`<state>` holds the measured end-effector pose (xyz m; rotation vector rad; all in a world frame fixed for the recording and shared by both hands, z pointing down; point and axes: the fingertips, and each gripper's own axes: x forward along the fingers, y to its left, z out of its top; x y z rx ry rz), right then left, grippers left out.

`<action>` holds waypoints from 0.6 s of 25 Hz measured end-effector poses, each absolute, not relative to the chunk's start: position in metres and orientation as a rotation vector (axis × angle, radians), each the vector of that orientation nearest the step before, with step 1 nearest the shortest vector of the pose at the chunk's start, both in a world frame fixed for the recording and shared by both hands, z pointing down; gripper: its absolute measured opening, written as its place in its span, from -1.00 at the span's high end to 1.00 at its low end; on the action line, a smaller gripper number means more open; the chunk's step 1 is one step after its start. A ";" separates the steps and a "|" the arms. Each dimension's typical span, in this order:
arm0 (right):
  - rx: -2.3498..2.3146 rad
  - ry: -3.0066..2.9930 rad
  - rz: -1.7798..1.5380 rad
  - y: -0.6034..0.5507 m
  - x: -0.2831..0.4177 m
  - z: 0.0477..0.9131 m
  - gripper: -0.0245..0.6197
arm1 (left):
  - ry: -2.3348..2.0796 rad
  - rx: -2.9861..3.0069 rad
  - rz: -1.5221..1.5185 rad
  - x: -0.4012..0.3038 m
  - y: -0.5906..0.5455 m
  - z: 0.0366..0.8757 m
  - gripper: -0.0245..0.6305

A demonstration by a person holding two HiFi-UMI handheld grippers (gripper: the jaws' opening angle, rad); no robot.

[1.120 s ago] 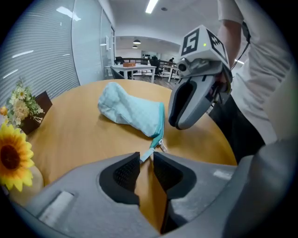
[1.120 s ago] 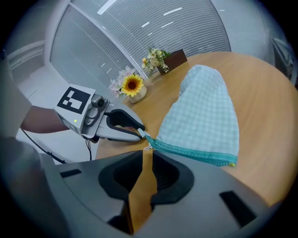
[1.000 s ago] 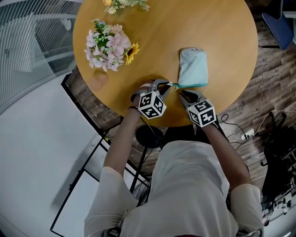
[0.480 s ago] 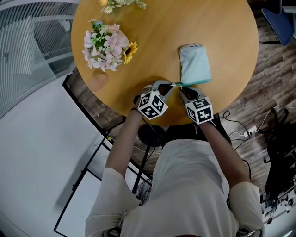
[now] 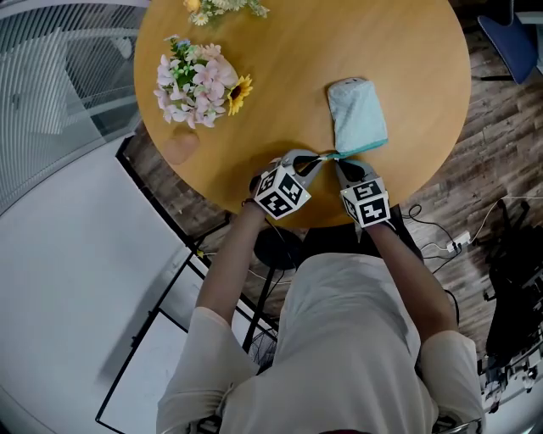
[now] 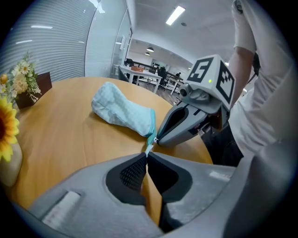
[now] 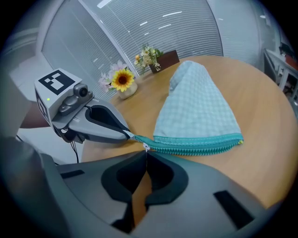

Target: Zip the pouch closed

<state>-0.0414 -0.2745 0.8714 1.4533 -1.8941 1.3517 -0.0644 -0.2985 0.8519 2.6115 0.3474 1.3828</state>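
A pale blue checked pouch (image 5: pixel 357 117) with a teal zipper (image 7: pixel 195 144) lies on the round wooden table (image 5: pixel 297 76). The zipper's teeth look joined along the whole near edge. My left gripper (image 5: pixel 321 158) is shut on the tape tab (image 6: pixel 148 149) at the pouch's corner. Close beside it, my right gripper (image 5: pixel 337 163) is shut on the small metal zipper pull (image 7: pixel 145 147) at that same end. In the left gripper view the right gripper (image 6: pixel 156 140) points in from the right, its tips almost touching the left gripper (image 6: pixel 146 156). The right gripper view shows the left gripper (image 7: pixel 128 135) pinching the tab.
A vase of pink flowers with a sunflower (image 5: pixel 197 83) stands at the table's left. More flowers (image 5: pixel 222 7) sit at the far edge. The near table edge runs right under both grippers. A black stool base (image 5: pixel 273 247) and cables (image 5: pixel 441 246) are on the floor.
The right gripper has shifted left along the zipper until it sits against the left gripper. The pouch has turned slightly.
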 end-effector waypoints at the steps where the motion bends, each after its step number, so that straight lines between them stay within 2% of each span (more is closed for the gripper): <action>1: 1.442 -1.909 1.352 -0.273 -0.040 0.868 0.91 | 0.347 2.604 1.378 -0.063 -0.297 0.849 0.85; 15: 1.312 -2.015 1.222 -0.247 -0.002 0.824 0.91 | 0.283 2.569 1.403 -0.050 -0.276 0.801 0.86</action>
